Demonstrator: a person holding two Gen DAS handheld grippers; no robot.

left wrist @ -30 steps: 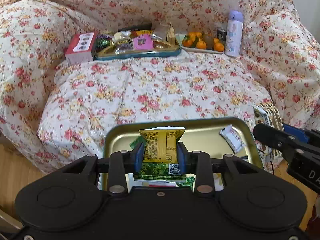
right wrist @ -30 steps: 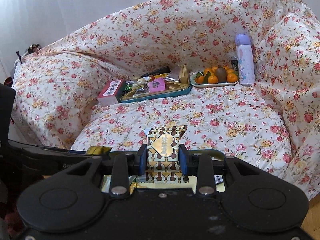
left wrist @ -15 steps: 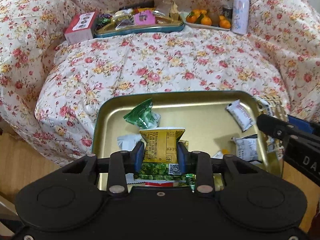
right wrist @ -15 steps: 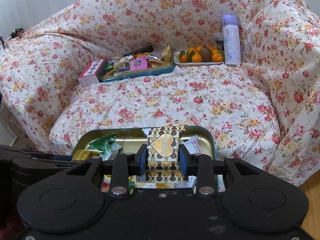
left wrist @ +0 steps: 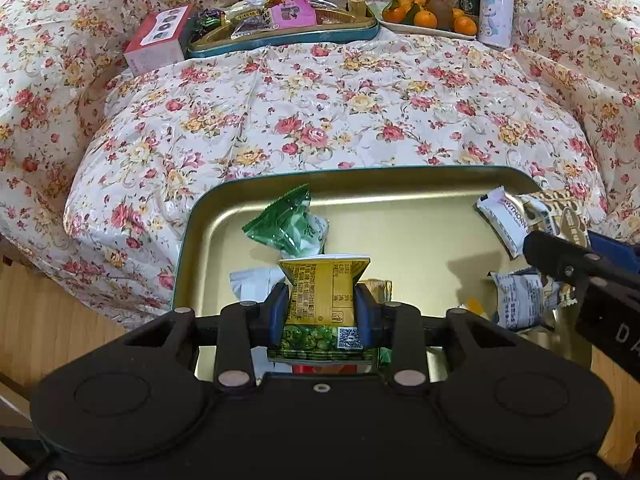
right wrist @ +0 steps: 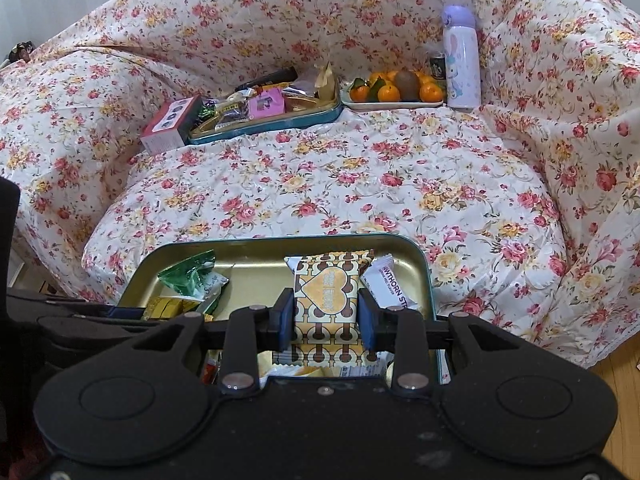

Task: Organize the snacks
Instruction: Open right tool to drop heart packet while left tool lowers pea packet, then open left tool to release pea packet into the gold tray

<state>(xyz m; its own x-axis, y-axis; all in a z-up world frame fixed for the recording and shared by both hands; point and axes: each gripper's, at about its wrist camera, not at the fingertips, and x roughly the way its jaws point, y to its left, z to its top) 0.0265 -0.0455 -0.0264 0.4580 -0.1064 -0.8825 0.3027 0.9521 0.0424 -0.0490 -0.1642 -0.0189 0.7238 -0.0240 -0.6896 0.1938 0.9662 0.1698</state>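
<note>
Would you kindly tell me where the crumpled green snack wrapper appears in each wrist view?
Left wrist: green wrapper lies in the gold tray, centre-left, beyond the gripper.
Right wrist: green wrapper sits lower left, at the tray's left end.
Shared landmark: lilac bottle on the sofa.

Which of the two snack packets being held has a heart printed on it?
The one in the right gripper: a brown-and-cream patterned packet with a gold heart. The left gripper holds a yellow-and-green packet with no heart showing.
</note>
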